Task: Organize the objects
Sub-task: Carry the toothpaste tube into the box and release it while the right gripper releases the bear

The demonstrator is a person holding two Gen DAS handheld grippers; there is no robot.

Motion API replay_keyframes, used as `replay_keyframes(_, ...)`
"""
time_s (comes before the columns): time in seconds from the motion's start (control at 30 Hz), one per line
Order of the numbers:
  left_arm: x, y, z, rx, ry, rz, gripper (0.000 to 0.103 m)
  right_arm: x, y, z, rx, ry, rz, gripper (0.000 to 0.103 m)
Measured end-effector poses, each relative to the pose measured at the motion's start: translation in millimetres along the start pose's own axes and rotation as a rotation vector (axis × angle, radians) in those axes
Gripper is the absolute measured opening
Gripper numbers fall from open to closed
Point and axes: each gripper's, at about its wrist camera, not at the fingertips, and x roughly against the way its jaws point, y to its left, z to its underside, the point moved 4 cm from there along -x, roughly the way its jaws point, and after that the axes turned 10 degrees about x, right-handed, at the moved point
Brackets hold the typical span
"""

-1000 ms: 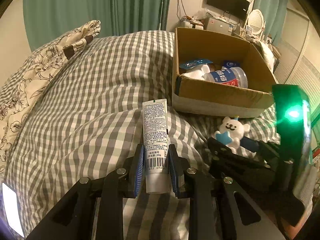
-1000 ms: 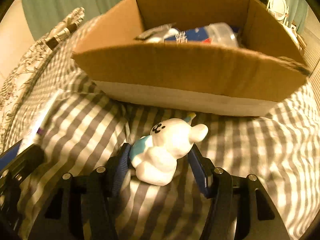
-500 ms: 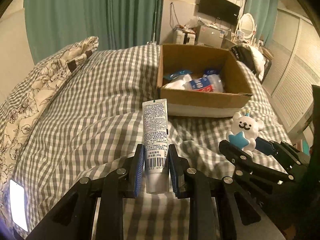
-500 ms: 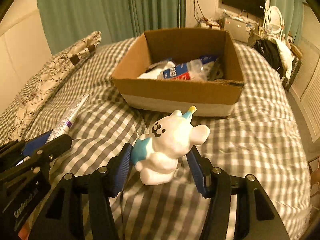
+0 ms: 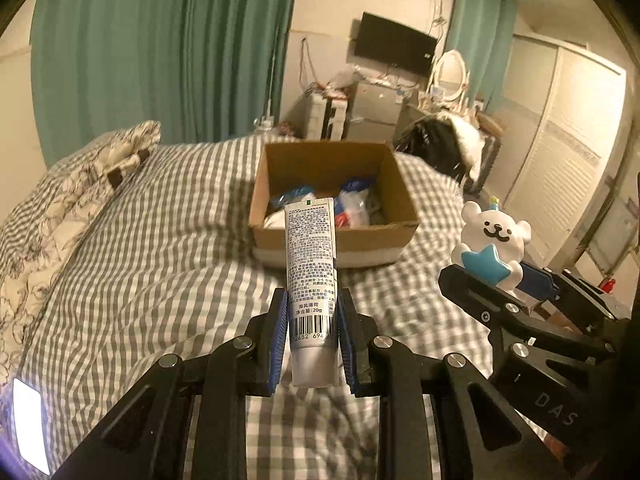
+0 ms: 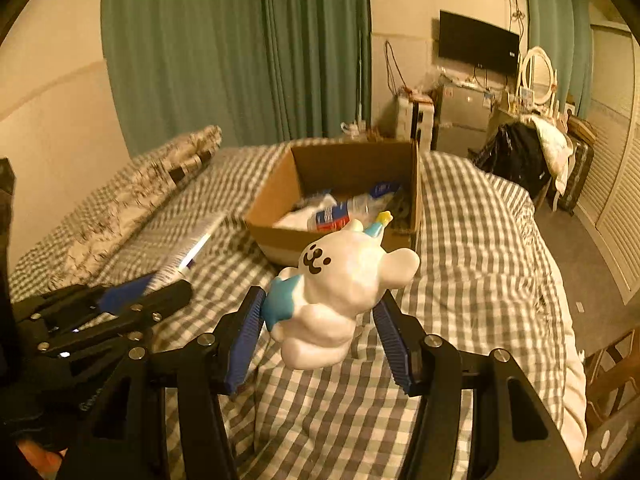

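My left gripper point(image 5: 313, 336) is shut on a white tube point(image 5: 311, 264) with small print and a barcode, held above the bed. My right gripper point(image 6: 320, 332) is shut on a white bear figure point(image 6: 340, 284) with a blue star; it also shows in the left wrist view point(image 5: 494, 236), to the right of the tube. An open cardboard box point(image 5: 332, 236) sits ahead on the checked bed cover and holds a bottle point(image 6: 340, 214) and packets. The left gripper and tube point(image 6: 196, 248) show at the left of the right wrist view.
The grey checked bed cover point(image 5: 160, 260) fills the foreground. A floral pillow point(image 5: 80, 184) lies at the left. Green curtains point(image 5: 168, 48) hang behind. A cluttered desk with a TV point(image 5: 394, 48) and a chair with dark clothes point(image 5: 436, 148) stand past the bed.
Both grippers have lifted up and back from the bed with the tube and the bear still held. The box now looks smaller and farther off.
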Motion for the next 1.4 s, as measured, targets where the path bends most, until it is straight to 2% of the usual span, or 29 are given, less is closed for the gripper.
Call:
replay_keyframes(0.2, 5, -18, -32, -0.023, -0.034, 0.058, 0.023, 21, -8, -27, 0.030, -0.080, -0.001, 0.055)
replay_keyframes(0.4, -1, -34, -76, -0.070, -0.078, 0.092, 0.024, 21, -25, -61, 0.052, -0.137, 0.009, 0.055)
replay_keyframes(0.67, -42, -35, -132, -0.115, -0.119, 0.032, 0.024, -4, -56, -106, 0.055, -0.180, 0.022, 0.055)
replay_keyframes(0.8, -76, -26, -160, -0.102, -0.101, 0.021, 0.024, -23, -72, -127, 0.063, -0.184, 0.034, 0.055)
replay_keyframes(1.03, -128, -18, -165, -0.081, -0.044, 0.027, 0.024, -76, -96, -149, 0.065, -0.147, 0.037, 0.055)
replay_keyframes(1.4, -196, -18, -149, -0.092, 0.061, 0.016, 0.024, -164, -109, -144, 0.073, -0.037, 0.005, 0.055)
